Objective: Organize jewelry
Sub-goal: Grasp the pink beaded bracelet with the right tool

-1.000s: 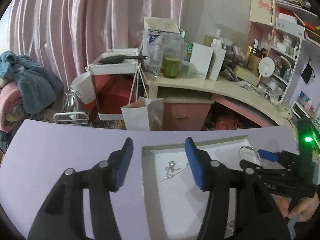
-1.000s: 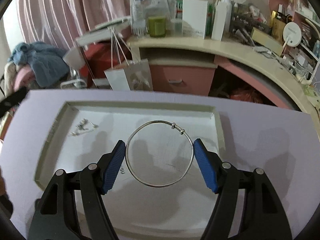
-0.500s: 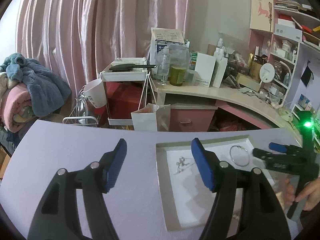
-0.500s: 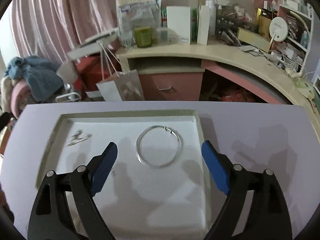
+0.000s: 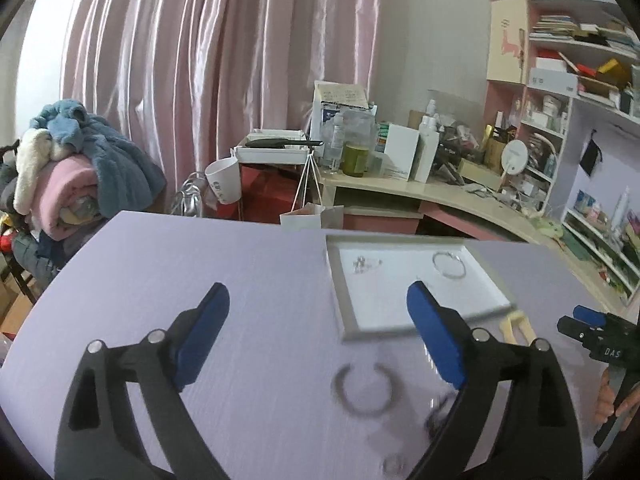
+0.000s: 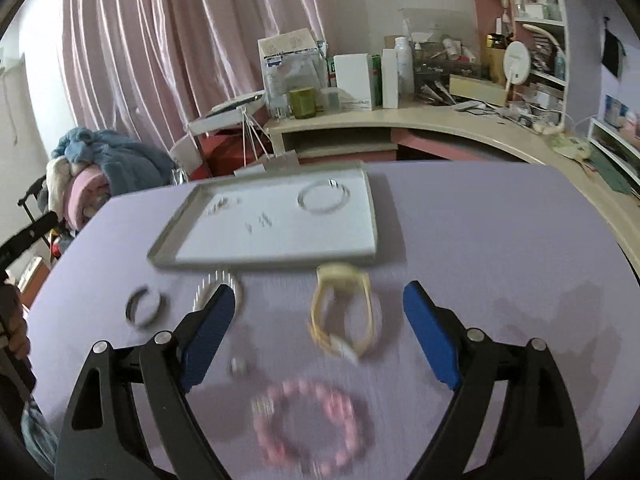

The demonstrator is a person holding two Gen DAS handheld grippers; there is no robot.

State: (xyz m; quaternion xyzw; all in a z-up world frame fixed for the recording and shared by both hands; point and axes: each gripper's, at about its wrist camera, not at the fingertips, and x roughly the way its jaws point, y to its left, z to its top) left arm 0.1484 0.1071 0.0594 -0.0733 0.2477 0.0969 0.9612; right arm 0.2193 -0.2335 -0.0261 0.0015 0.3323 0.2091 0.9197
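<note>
A grey-rimmed white tray (image 6: 276, 258) lies on the lilac table. In it are a silver bangle (image 6: 324, 199), a pair of earrings (image 6: 222, 206) and tiny studs (image 6: 262, 220). In front of the tray lie a yellow watch (image 6: 344, 316), a pink bead bracelet (image 6: 312, 424), a dark open cuff (image 6: 145, 307), a pale bead bracelet (image 6: 218, 282) and a small ring (image 6: 239, 366). My right gripper (image 6: 316, 300) hangs open over the watch, holding nothing. My left gripper (image 5: 318, 296) has its jaws opening with nothing between them, left of the tray (image 5: 340, 292) and above the cuff (image 5: 366, 390).
Past the table's far edge stand a cluttered curved desk (image 6: 440, 120), a white paper bag (image 5: 312, 216) and a pile of blankets (image 5: 72, 168). Shelves (image 5: 580, 100) fill the right wall. A hand (image 5: 608, 396) shows at the right edge of the left wrist view.
Both grippers have drawn back from the tray toward the near side of the table and their jaws have widened. The bangle stays in the tray. Loose jewelry has come into view.
</note>
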